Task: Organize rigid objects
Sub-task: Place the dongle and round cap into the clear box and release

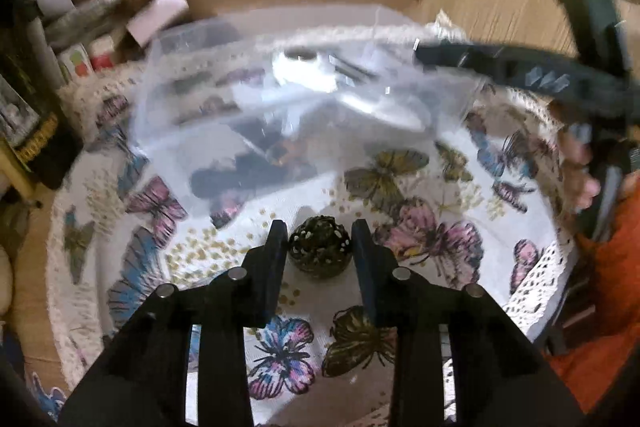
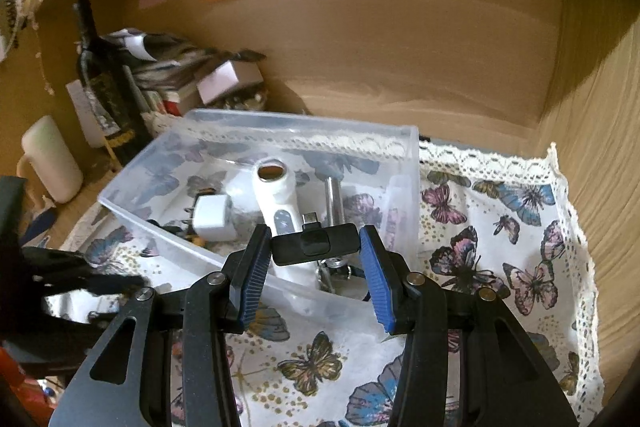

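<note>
A clear plastic bin (image 2: 168,151) stands on the butterfly cloth (image 2: 500,227); it also shows, blurred, in the left wrist view (image 1: 192,99). In it lie a white tube (image 2: 276,195), a white charger plug (image 2: 212,217) and a metal tool (image 2: 334,203). My right gripper (image 2: 314,247) is shut on a black USB-C adapter (image 2: 314,243), held over the bin's near wall. My left gripper (image 1: 320,247) has its fingers on either side of a dark openwork metal ball (image 1: 320,247) on the cloth (image 1: 400,187); contact is not clear. The right gripper's body (image 1: 560,75) shows at the upper right.
The scene sits inside a cardboard box with brown walls (image 2: 400,47). A dark bottle (image 2: 100,75), small boxes (image 2: 228,79) and a white cup (image 2: 52,159) are crowded at the back left. The cloth has a lace edge (image 2: 500,159).
</note>
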A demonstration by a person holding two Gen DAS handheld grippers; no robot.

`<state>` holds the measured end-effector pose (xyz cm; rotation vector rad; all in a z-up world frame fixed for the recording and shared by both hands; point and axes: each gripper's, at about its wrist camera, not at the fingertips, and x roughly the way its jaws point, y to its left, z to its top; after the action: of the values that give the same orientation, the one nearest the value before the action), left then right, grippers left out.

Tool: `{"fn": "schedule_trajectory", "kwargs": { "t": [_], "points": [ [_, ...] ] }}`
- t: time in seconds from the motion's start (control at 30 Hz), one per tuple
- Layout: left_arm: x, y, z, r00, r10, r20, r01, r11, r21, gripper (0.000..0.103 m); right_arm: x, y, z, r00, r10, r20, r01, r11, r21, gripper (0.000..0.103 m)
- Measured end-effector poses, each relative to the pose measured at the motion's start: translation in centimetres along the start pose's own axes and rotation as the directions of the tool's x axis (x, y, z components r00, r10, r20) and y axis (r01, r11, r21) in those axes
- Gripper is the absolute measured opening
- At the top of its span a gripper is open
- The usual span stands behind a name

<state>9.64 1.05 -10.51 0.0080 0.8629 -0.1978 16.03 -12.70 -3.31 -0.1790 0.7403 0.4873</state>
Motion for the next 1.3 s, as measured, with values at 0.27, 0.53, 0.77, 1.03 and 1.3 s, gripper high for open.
{"fn": "schedule_trajectory", "kwargs": {
  "t": [0.27, 0.53, 0.77, 1.03, 1.3],
  "points": [
    [-4.0, 1.3, 3.4, 0.987, 0.048, 0.156, -0.044, 0.999, -0.031, 0.033, 0.6, -0.1, 0.2, 1.000, -0.009, -0.014, 0.009, 1.000, 0.006, 0.042],
    [-2.8, 3.1, 5.8, 0.981, 0.097, 0.166, -0.088, 0.994, -0.065, 0.033, -0.6, 0.1, 0.1, 1.000, -0.001, 0.010, 0.001, 1.000, -0.006, 0.054],
    [-1.2, 3.4, 5.9, 0.981, 0.141, 0.135, -0.129, 0.987, -0.093, 0.036, -2.7, 0.5, 0.2, 0.998, 0.003, 0.061, -0.003, 1.000, -0.006, 0.060],
    [-3.9, 2.0, 5.9, 0.968, 0.133, 0.213, -0.120, 0.990, -0.073, 0.050, -5.0, 1.4, 0.2, 0.993, -0.007, 0.118, 0.009, 1.000, -0.015, 0.068],
    [-8.5, -0.2, 5.8, 0.918, 0.152, 0.367, -0.137, 0.988, -0.069, 0.087, -9.1, 2.4, 0.4, 0.973, -0.029, 0.227, 0.033, 0.999, -0.011, 0.089]
  ]
}}
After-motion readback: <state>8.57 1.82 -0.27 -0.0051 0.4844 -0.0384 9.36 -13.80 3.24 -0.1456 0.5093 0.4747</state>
